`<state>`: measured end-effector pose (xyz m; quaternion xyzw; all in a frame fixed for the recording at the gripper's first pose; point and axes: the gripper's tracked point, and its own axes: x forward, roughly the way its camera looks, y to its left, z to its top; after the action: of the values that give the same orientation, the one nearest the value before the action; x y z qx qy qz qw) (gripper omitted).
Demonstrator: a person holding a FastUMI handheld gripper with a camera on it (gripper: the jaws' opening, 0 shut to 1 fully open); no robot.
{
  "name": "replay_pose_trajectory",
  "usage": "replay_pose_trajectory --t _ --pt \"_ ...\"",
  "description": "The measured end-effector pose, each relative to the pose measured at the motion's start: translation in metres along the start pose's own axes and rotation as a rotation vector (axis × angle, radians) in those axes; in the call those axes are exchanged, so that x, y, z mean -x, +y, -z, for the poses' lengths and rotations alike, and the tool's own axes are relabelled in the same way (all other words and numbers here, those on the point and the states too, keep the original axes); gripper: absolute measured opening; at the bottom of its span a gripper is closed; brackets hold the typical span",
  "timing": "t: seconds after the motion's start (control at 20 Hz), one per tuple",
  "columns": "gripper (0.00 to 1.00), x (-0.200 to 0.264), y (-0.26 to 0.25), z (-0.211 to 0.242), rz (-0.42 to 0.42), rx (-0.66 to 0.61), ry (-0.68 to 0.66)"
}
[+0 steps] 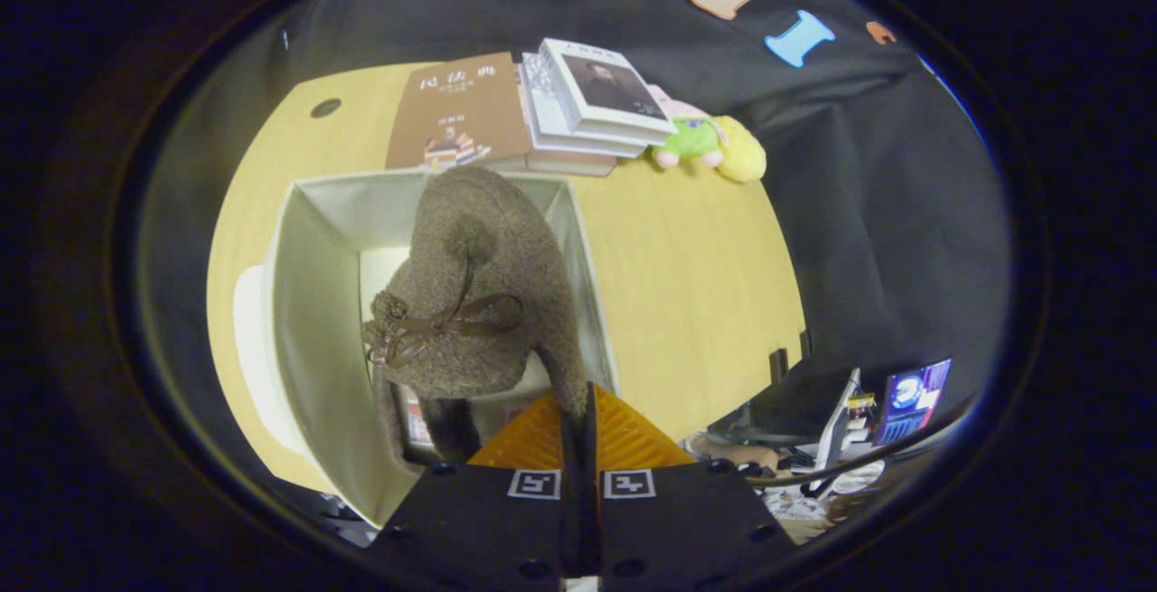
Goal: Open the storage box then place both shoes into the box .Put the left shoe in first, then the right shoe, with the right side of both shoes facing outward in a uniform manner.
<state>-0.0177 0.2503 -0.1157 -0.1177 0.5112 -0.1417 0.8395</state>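
- The gripper [578, 411] has its two fingers pressed almost together, pinching the rim of a brown, fuzzy felt shoe [479, 294] at its heel end (only a thin slit shows between them).
- The shoe hangs toe-forward over the open, pale fabric storage box [312, 303], with a dark brown ribbon bow [434, 325] across its upper.
- The box stands on a yellow wooden table [687, 276]; I cannot tell whether the shoe touches the box floor.
- Beyond the box lies a stack of books [542, 108], brown one beside white ones.
- Next to the books rests a green and yellow plush toy [710, 145].
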Motion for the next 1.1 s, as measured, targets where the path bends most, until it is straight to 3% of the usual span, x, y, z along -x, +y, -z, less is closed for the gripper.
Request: replay_pose_trajectory --t 0.2,0.45,0.6,0.7,0.9,1.1 --pt "0.03 -0.025 0.003 0.016 0.021 0.037 0.077" --pt "0.07 -0.034 0.003 0.017 0.010 0.102 0.069" --pt "0.23 -0.028 0.007 0.016 -0.060 0.112 0.042" --pt "0.47 -0.022 0.030 0.015 -0.192 0.093 0.005" --pt "0.94 0.001 0.015 0.021 -0.262 0.066 -0.031" --pt "0.93 0.020 0.001 0.018 -0.364 -0.004 -0.083"
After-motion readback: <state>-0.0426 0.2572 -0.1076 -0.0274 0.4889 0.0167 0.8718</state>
